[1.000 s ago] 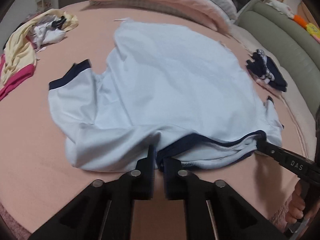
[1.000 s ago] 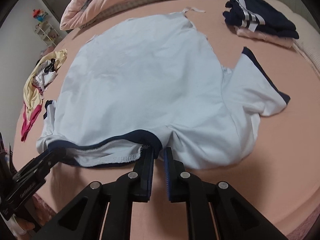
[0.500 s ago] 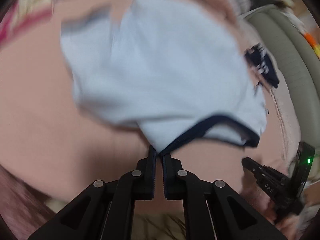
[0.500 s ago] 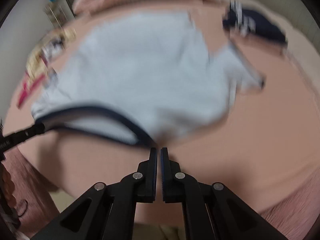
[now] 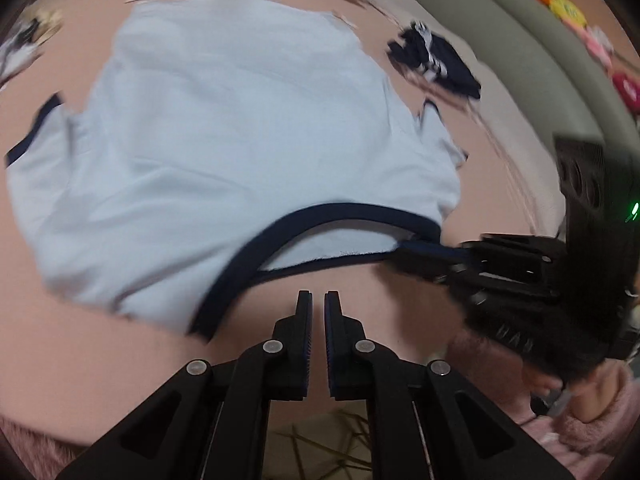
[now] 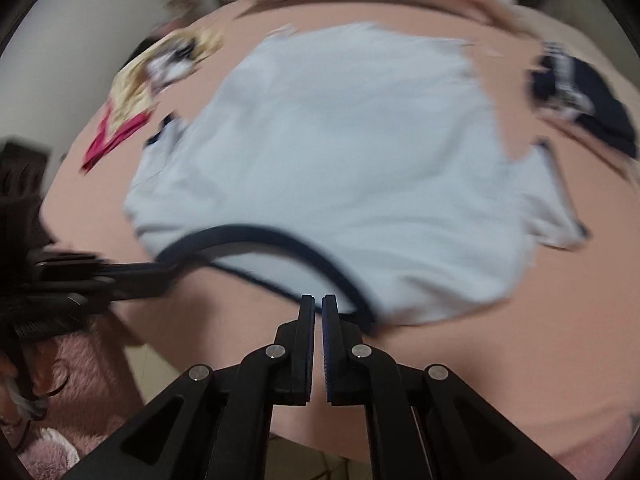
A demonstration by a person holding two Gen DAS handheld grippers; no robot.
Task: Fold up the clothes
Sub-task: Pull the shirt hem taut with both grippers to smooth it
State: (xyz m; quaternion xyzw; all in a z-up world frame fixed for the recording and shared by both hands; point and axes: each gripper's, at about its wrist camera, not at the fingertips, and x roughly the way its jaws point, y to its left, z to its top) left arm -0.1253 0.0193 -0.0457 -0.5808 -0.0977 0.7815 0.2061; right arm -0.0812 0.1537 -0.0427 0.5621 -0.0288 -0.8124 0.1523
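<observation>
1. Two grippers are closed: the left gripper [image 5: 318,298] shows nothing between its own fingertips in its own view, yet the right wrist view shows it [image 6: 170,268] pinching the navy collar [image 6: 280,240].
2. The right gripper [image 6: 318,302] pinches the collar's other end.
3. The pale blue shirt [image 5: 240,140] lies flat on the pink bed [image 5: 60,340].
4. Only the right view shows the yellow-and-pink clothes [image 6: 132,96] clearly; folded navy clothes [image 5: 436,62] lie beyond.
</observation>
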